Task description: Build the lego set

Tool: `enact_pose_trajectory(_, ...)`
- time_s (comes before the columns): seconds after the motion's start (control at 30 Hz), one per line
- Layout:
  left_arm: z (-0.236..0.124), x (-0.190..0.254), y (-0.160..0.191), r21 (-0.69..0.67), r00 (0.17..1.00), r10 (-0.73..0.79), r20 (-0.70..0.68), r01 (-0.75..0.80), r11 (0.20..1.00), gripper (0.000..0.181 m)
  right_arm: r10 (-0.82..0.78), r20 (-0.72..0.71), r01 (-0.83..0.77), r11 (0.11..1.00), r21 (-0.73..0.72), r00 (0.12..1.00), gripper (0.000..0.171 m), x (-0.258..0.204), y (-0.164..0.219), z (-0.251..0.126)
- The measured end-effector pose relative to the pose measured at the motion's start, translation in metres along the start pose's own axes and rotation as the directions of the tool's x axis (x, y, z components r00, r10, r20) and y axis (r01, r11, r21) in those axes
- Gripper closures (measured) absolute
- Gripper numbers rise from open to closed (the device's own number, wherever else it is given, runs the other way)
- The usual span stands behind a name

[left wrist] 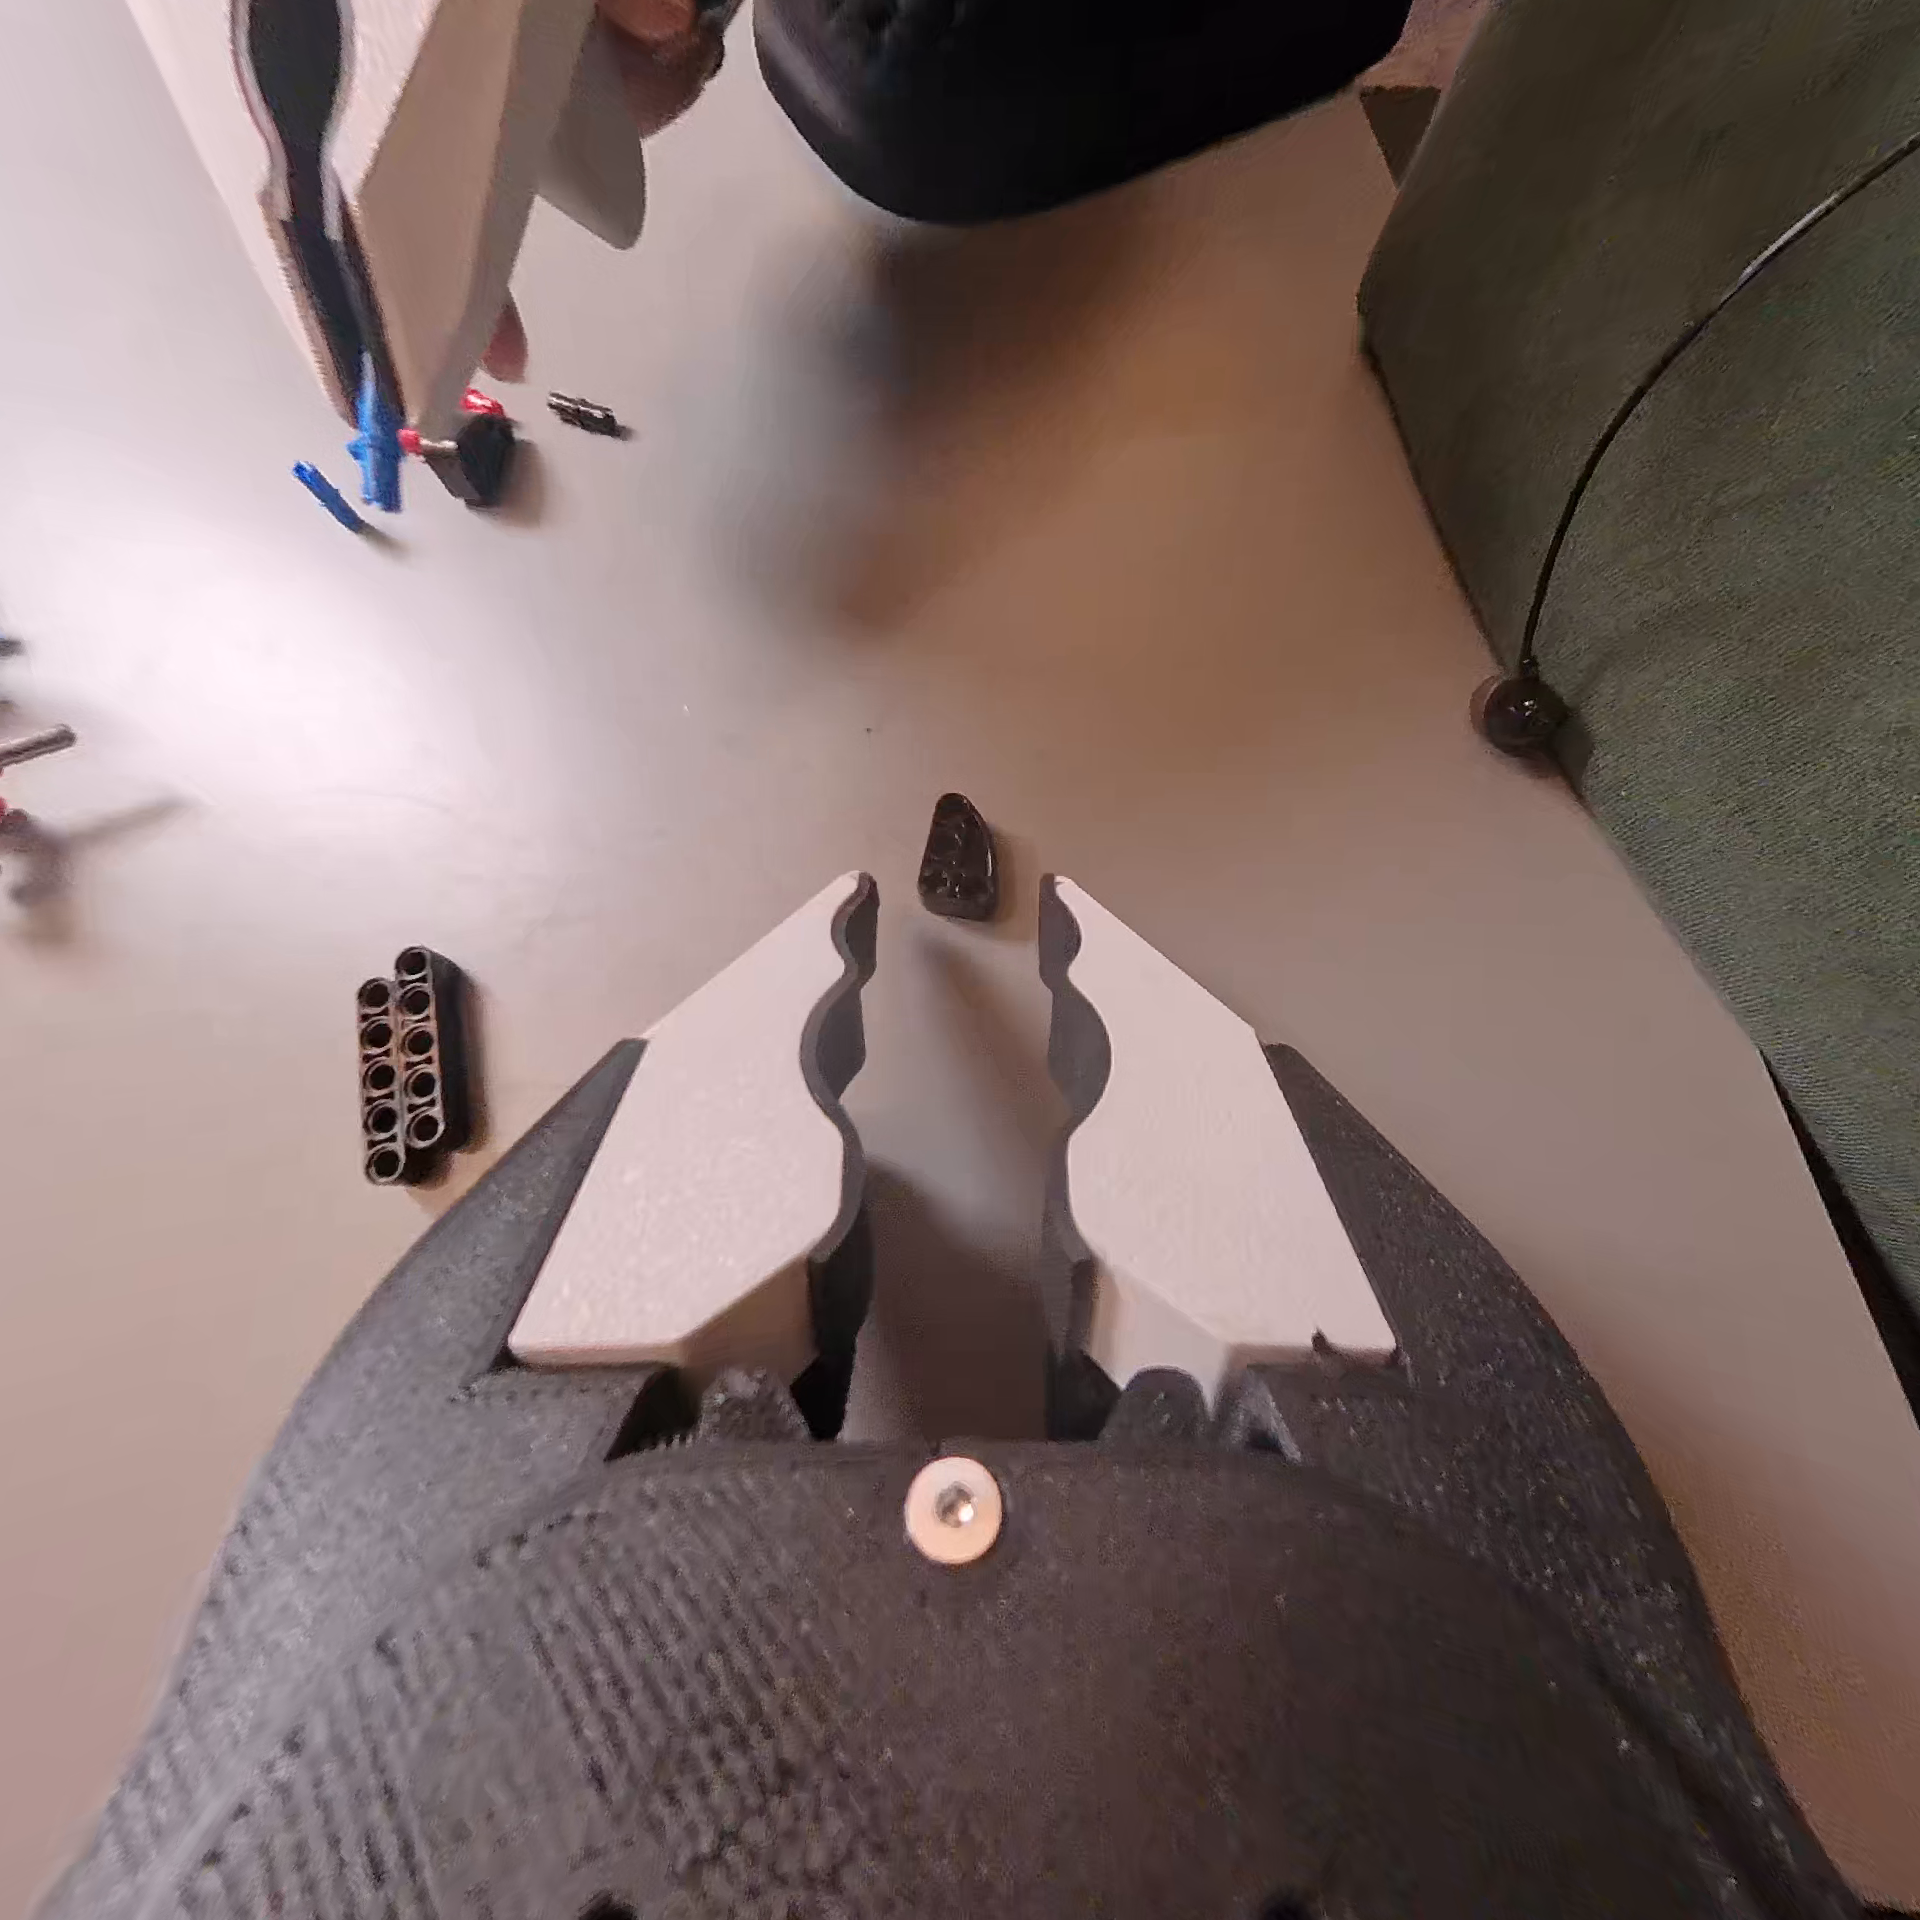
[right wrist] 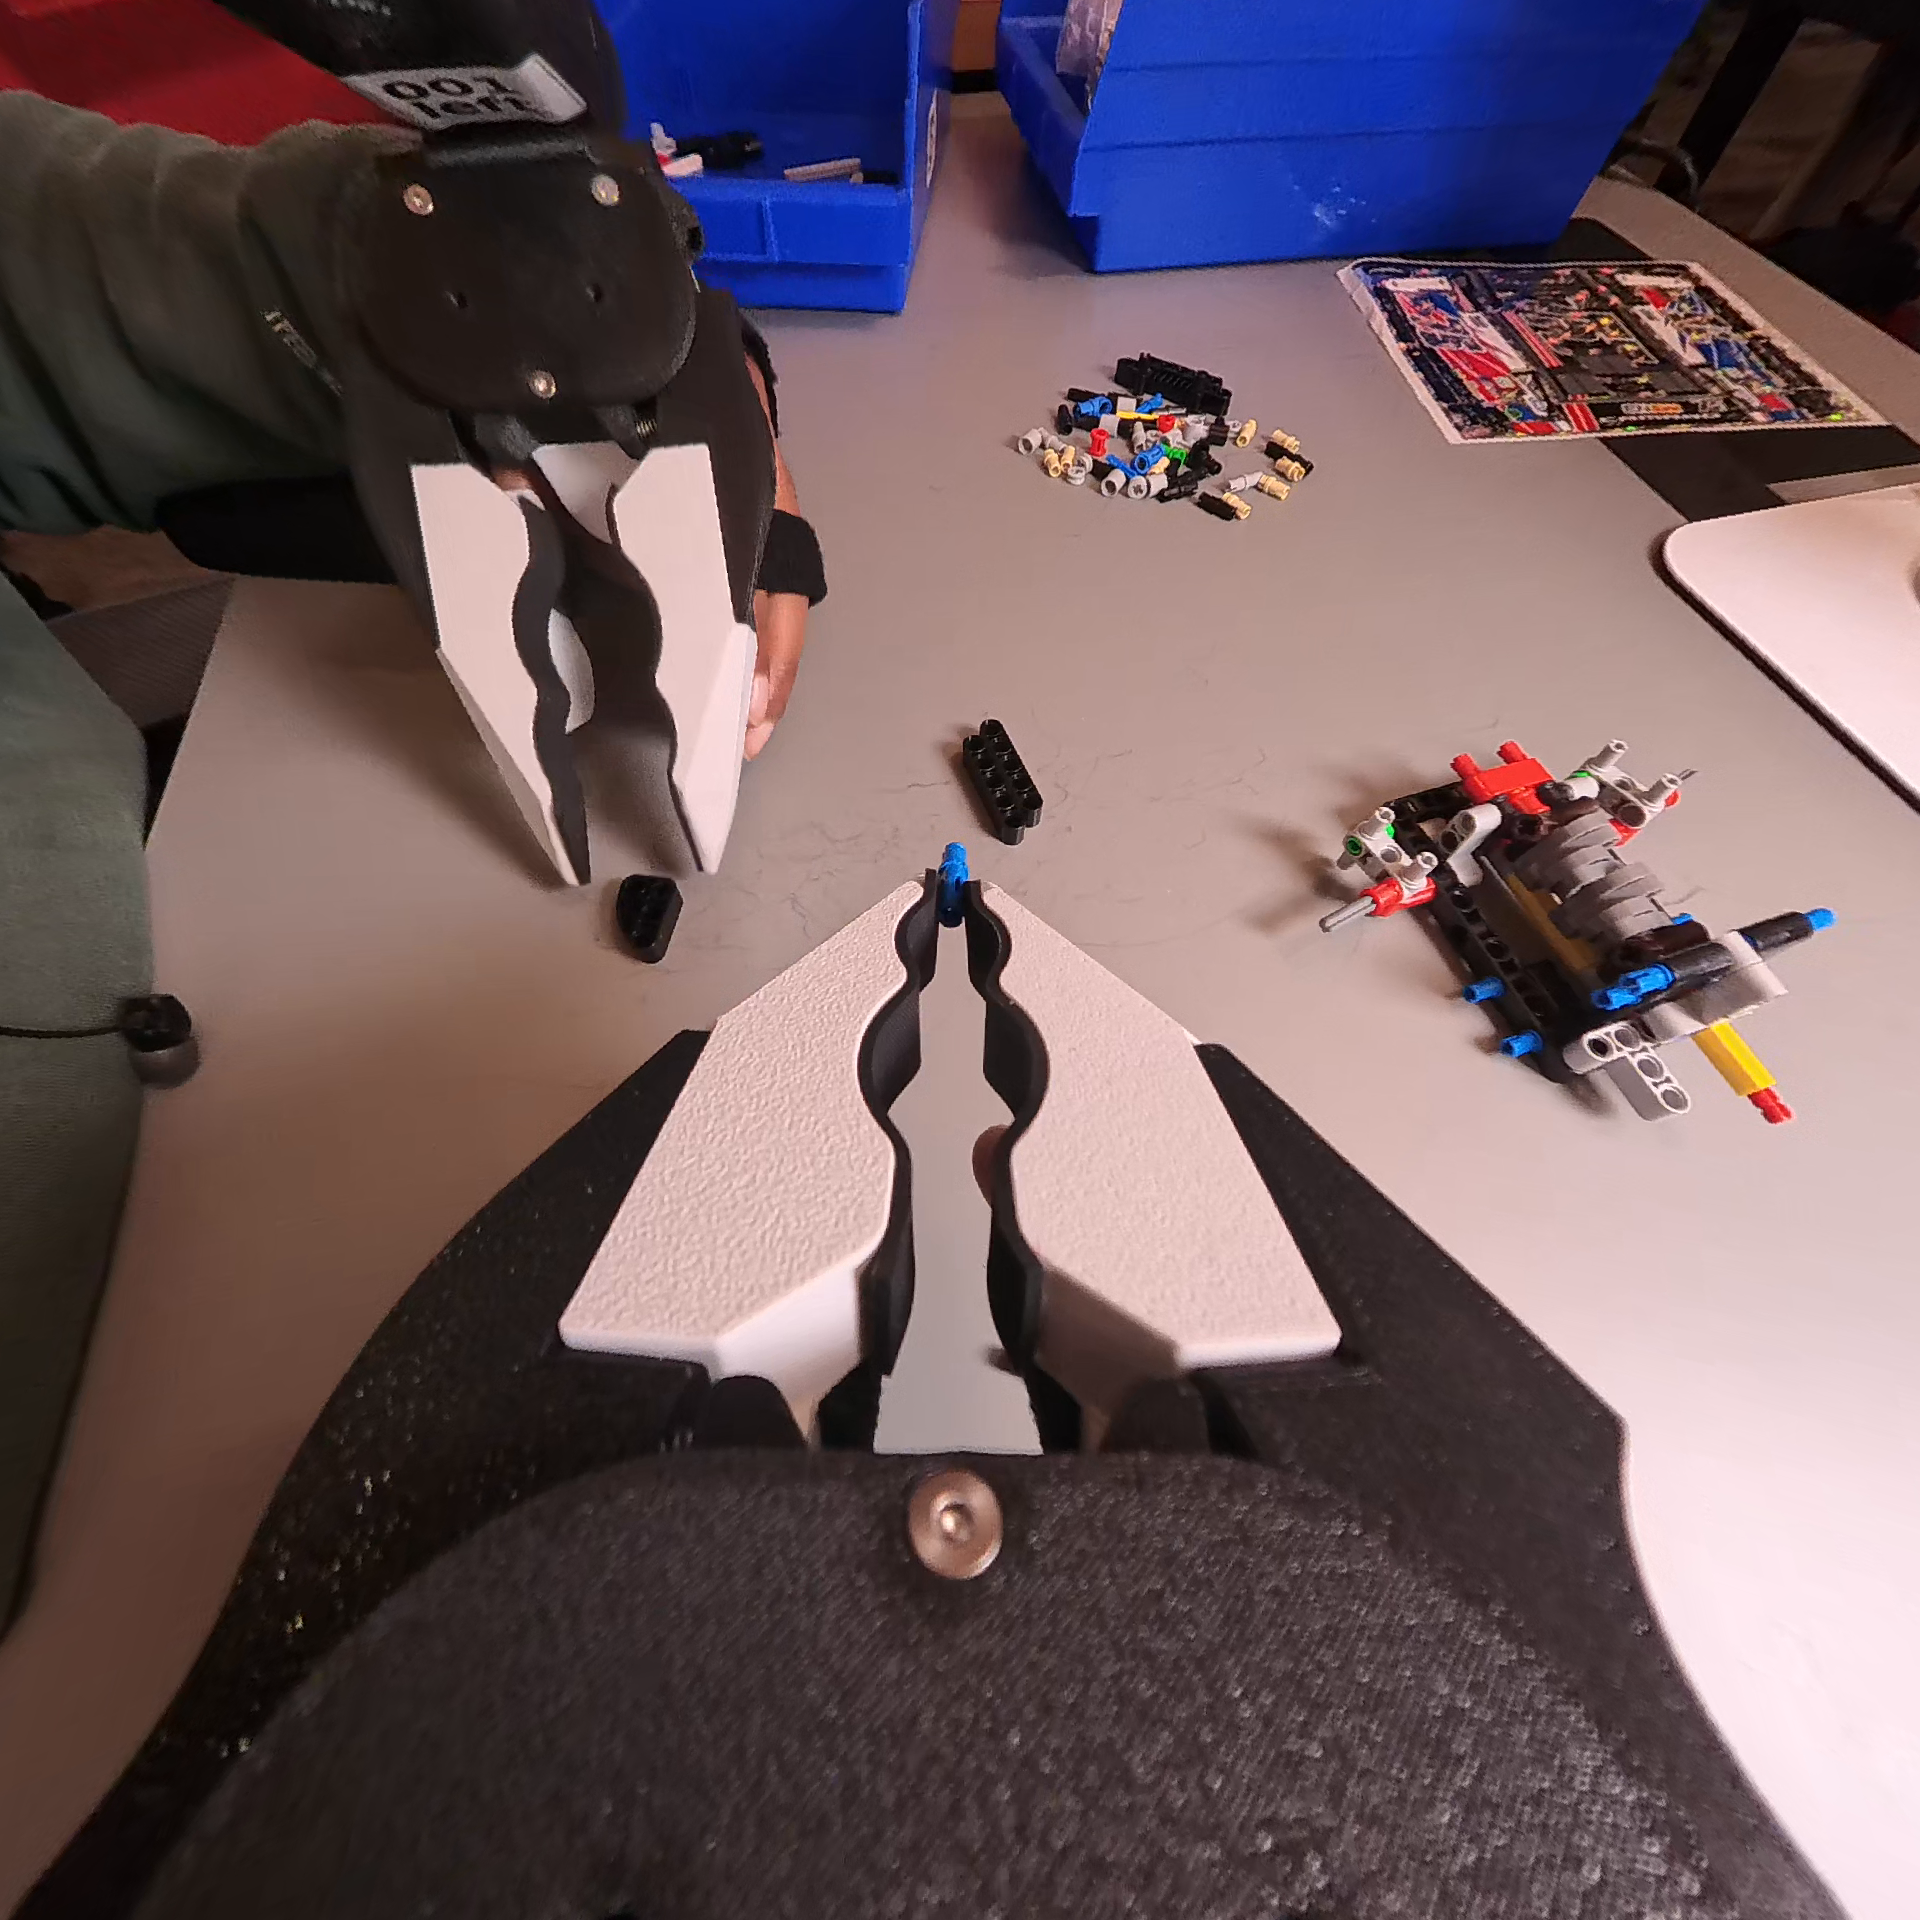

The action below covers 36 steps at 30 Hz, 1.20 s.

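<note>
Holding a little blue peg (right wrist: pixel 951 883) tight at its tips, your right gripper (right wrist: pixel 951 896) sits over the middle of the table (right wrist: pixel 1195 644). Your left gripper (left wrist: pixel 951 883) is spread wide, low over a small black wedge piece (left wrist: pixel 958 860) near the table's left edge, with nothing in it. I think you are picking up small parts to join, so next you should close on the wedge and line up the peg with a hole. The half-built model (right wrist: pixel 1558 925) lies toward the right edge, the black block with holes (right wrist: pixel 1001 781) in the middle, and a pile of tiny parts (right wrist: pixel 1169 447) farther back. Two blue bins (right wrist: pixel 1299 135) stand at the far edge. The left bin (right wrist: pixel 810 223) holds a few small pieces. I cannot tell what is in the other.
</note>
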<state>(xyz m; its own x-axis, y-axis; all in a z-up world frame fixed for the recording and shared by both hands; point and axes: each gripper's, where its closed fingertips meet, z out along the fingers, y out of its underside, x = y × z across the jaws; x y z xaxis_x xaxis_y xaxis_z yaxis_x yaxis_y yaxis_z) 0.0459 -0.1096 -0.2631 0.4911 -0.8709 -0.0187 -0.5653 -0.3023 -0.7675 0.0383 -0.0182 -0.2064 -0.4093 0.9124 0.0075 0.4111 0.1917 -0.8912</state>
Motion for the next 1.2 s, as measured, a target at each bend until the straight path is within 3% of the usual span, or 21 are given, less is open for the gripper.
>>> enact_pose_trajectory(0.2,0.01,0.001,0.001,-0.029,1.0,0.012,0.004,-0.012,1.0,0.158,-0.009,0.033,0.009,1.0,-0.012,0.999,0.169,-0.007,0.001,0.002)
enact_pose_trajectory(0.5,0.014,-0.012,-0.001,-0.022,0.997,-0.016,0.074,0.017,1.0,0.167,-0.11,0.263,0.137,0.987,-0.084,0.959,0.169,-0.063,0.015,0.01)
enact_pose_trajectory(0.73,0.013,-0.017,-0.009,0.008,0.994,-0.035,0.103,0.034,0.999,0.167,-0.115,0.235,0.167,0.962,-0.215,0.965,0.17,-0.067,0.037,0.026)
enact_pose_trajectory(1.2,0.013,-0.017,-0.02,0.065,0.992,-0.039,0.12,0.032,0.997,0.167,-0.134,0.215,0.187,0.951,-0.246,0.967,0.17,-0.068,0.043,0.035)
